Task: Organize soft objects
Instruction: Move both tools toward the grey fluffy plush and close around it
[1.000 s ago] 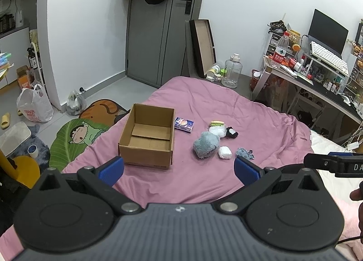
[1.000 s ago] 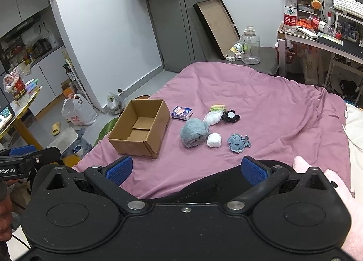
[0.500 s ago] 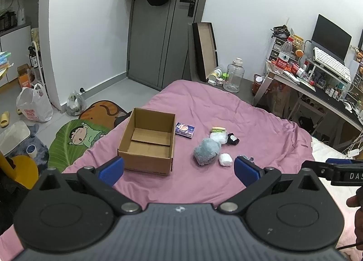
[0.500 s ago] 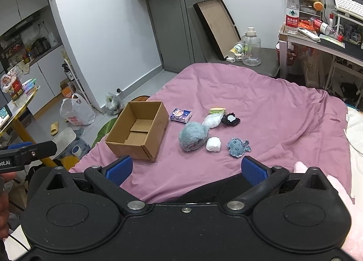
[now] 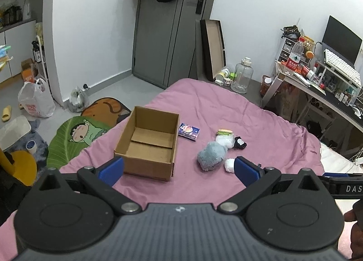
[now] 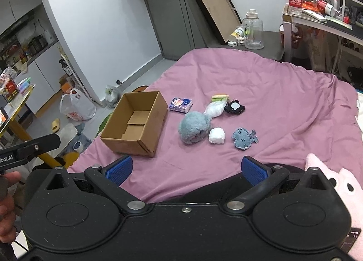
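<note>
While both tongs (left (image 5: pixel 179 171), right (image 6: pixel 185 169)) gape empty, they hover above the bed (image 6: pixel 283 93).

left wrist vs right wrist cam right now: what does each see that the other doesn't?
Only the left wrist view shows the cartoon floor mat and the monitor on the desk. Only the right wrist view shows the small blue octopus plush clear of any finger, and a pink plush at its right edge. Both show the empty cardboard box, the fluffy blue plush, the tissue pack and the purple bedspread, with the left gripper and right gripper open.
</note>
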A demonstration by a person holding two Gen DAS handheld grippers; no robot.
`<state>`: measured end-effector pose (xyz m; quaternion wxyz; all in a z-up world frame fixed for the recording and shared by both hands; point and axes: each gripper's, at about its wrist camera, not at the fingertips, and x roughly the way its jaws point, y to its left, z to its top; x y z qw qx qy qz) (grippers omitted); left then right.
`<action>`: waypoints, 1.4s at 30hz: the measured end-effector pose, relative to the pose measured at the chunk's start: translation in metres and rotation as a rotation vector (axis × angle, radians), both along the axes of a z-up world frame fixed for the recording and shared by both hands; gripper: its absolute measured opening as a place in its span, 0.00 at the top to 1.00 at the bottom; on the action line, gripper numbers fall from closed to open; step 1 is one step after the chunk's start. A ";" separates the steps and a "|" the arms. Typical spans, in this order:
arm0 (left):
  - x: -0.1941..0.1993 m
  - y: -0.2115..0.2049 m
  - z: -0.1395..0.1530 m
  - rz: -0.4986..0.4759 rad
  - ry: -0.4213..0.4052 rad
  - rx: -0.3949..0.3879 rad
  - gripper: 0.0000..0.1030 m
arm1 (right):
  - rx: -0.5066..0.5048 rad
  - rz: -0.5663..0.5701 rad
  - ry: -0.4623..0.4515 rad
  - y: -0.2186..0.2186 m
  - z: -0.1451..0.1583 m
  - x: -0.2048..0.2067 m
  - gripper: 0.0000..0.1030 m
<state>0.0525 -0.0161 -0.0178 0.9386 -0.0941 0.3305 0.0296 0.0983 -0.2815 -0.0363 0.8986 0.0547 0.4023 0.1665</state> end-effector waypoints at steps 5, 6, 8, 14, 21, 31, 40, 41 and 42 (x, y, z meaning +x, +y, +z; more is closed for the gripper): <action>0.021 0.001 -0.011 0.011 0.020 -0.023 0.01 | -0.010 -0.023 0.033 -0.004 -0.015 0.020 0.00; 0.025 0.002 -0.013 0.011 0.023 -0.026 0.01 | -0.003 -0.030 0.043 -0.006 -0.018 0.023 0.00; 0.032 0.000 -0.014 0.017 0.031 -0.030 0.01 | 0.008 -0.037 0.067 -0.008 -0.022 0.032 0.00; 0.058 -0.006 -0.025 0.020 0.058 -0.062 0.01 | -0.004 -0.008 0.072 -0.012 -0.023 0.051 0.00; 0.091 -0.019 -0.039 0.007 0.107 -0.058 0.01 | 0.037 0.012 0.123 -0.021 -0.031 0.082 0.00; 0.136 -0.030 -0.049 0.001 0.145 -0.083 0.03 | 0.026 0.031 0.190 -0.029 -0.029 0.123 0.00; 0.164 -0.038 -0.060 -0.021 0.175 -0.102 0.06 | 0.041 0.054 0.213 -0.021 -0.036 0.156 0.00; 0.167 -0.038 -0.062 -0.025 0.180 -0.105 0.09 | 0.048 0.051 0.218 -0.020 -0.040 0.160 0.00; 0.169 -0.038 -0.065 -0.024 0.186 -0.112 0.11 | 0.058 0.049 0.225 -0.021 -0.043 0.163 0.00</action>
